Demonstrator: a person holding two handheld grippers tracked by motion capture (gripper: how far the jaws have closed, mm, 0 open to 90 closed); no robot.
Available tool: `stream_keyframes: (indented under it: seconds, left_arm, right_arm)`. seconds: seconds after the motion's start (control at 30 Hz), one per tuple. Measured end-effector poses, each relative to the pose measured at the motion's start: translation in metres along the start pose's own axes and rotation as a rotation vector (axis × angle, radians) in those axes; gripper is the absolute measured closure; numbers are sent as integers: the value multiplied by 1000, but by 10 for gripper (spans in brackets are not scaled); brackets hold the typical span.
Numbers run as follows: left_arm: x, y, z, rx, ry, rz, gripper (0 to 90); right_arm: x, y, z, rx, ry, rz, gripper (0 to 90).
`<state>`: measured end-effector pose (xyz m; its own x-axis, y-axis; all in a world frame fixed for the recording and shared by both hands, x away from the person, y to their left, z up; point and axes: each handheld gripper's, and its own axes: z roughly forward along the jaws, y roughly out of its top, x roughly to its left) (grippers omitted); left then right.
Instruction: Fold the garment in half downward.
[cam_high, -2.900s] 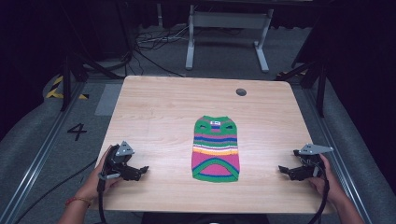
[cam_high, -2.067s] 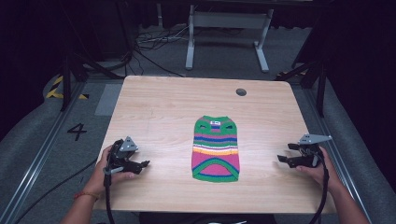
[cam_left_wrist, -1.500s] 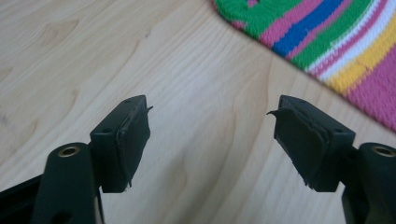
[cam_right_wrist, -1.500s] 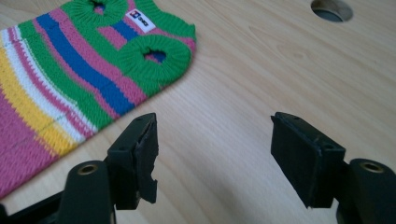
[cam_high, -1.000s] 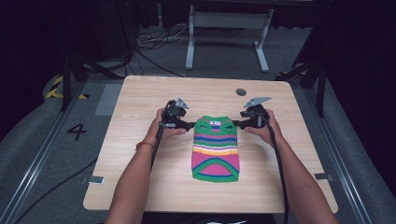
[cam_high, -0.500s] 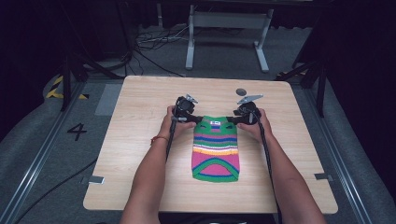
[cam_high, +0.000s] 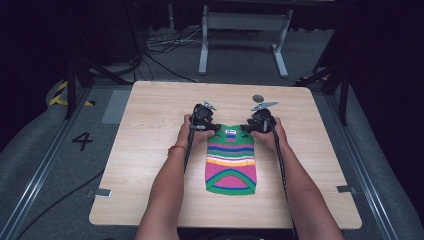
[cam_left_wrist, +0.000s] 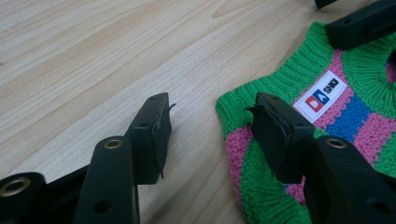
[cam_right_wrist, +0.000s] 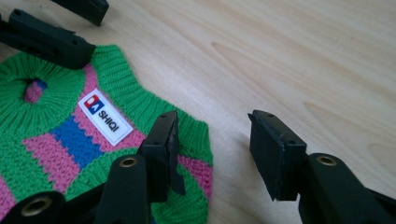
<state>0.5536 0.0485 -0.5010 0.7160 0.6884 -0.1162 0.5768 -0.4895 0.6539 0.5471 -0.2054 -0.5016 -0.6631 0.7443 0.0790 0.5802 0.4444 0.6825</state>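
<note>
High view: striped sweater (cam_high: 231, 161) flat | left hand-held gripper (cam_left_wrist: 210, 126) agape | right hand-held gripper (cam_right_wrist: 215, 140) agape

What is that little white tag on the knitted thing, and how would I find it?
Start at the wooden table and find the striped knitted sweater lying flat in its middle. At the sweater's far end, just below the green ribbed neck, sits the white label. It is the one smooth white patch among green, pink and blue stripes, printed with a red and blue logo.
</note>
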Motion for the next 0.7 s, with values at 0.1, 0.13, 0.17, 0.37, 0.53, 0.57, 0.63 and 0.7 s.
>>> stream_keyframes:
  seconds: [0.1, 0.13, 0.17, 0.37, 0.53, 0.57, 0.63, 0.7]
  left_arm:
    - [-2, 0, 0, 1, -9, 8, 510]
    - [-2, 0, 0, -1, -14, 11, 517]
    - [-3, 0, 0, 0, -31, 14, 553]
    - [-8, 2, 0, 18, -54, 60, 738]
    - [-12, 4, 0, 28, -43, 104, 811]
    - [-13, 5, 0, 27, -38, 111, 822]
    - [-15, 5, -1, 27, -24, 122, 832]
    - [-16, 6, -2, 27, -8, 138, 834]
  right_arm:
    - [0, -2, 1, -7, 10, 9, 532]
    - [0, -1, 0, -5, 11, 8, 535]
    - [1, -1, 0, -1, 11, 6, 559]
    - [4, 0, 1, 5, 49, -18, 727]
    - [7, 1, 1, 8, 50, -32, 794]
    - [8, 2, 1, 7, 44, -44, 807]
    - [10, 2, 0, 3, 38, -48, 829]
    - [11, 3, -1, -6, 36, -56, 837]
